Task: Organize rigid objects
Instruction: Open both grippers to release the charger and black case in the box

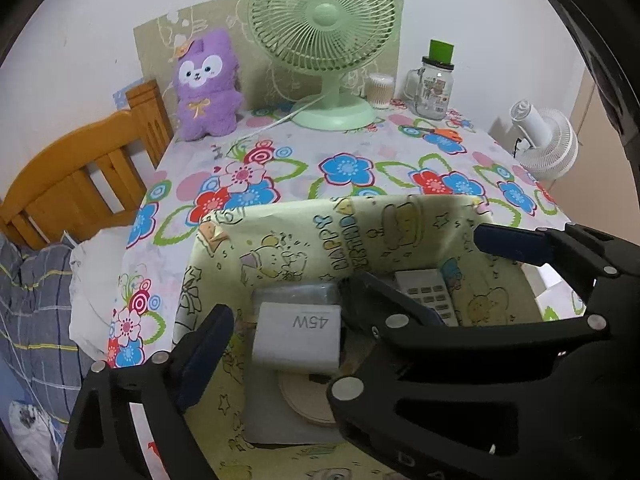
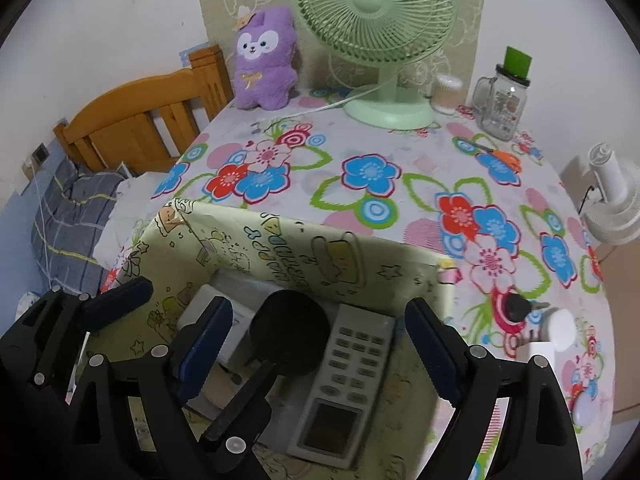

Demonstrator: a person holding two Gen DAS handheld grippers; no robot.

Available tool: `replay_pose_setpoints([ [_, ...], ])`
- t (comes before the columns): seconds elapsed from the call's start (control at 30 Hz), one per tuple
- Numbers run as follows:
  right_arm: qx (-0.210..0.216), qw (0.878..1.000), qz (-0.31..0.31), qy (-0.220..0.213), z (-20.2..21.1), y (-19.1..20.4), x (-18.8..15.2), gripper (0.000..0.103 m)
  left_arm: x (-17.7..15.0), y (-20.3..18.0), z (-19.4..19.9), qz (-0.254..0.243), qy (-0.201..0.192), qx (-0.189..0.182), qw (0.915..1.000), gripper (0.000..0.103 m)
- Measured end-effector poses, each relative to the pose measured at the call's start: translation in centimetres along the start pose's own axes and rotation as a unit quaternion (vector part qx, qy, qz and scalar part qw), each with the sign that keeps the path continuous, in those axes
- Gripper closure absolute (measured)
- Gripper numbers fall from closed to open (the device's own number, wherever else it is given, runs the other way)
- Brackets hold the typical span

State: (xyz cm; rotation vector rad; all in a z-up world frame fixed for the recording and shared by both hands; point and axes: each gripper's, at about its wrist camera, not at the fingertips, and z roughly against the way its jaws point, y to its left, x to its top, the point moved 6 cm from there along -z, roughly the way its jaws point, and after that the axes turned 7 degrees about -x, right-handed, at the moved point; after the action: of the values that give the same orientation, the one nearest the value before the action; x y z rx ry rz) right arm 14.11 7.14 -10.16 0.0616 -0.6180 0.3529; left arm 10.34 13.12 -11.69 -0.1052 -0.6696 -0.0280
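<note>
A cartoon-print box (image 1: 296, 232) (image 2: 280, 240) stands at the near edge of the flowered table. Inside lie a white 45W charger (image 1: 298, 338), a tape roll (image 1: 304, 400), a grey remote (image 2: 344, 380) (image 1: 430, 294) and a black round-headed object (image 2: 288, 334). My left gripper (image 1: 288, 344) is open over the box's left part, around the charger without touching it. My right gripper (image 2: 320, 352) is open over the box, with the black object and the remote between its fingers. The right gripper's fingers (image 1: 508, 242) reach into the left wrist view.
A green fan (image 1: 324, 40), purple plush (image 1: 208, 84), cotton-swab tub (image 1: 380, 88), glass jar (image 1: 434, 84) and orange scissors (image 1: 440, 134) stand at the back. A dark key (image 2: 520, 308) and white items (image 2: 556, 332) lie right of the box. A bed lies to the left.
</note>
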Motion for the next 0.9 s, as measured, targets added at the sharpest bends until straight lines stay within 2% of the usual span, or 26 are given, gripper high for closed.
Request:
replay_pose_setpoints([
  [0.23, 0.015, 1.000, -0.004, -0.014, 1.8, -1.0, -0.4, 0.013, 0.1, -1.4, 1.4, -0.006, -0.016, 0.001, 0.9999, 0.006],
  [0.9, -0.008, 0.999, -0.029, -0.039, 5.6, -5.8, -1.5, 0.010, 0.9, -6.7, 3.4, -0.029, -0.029, -0.002, 0.9992, 0.005],
])
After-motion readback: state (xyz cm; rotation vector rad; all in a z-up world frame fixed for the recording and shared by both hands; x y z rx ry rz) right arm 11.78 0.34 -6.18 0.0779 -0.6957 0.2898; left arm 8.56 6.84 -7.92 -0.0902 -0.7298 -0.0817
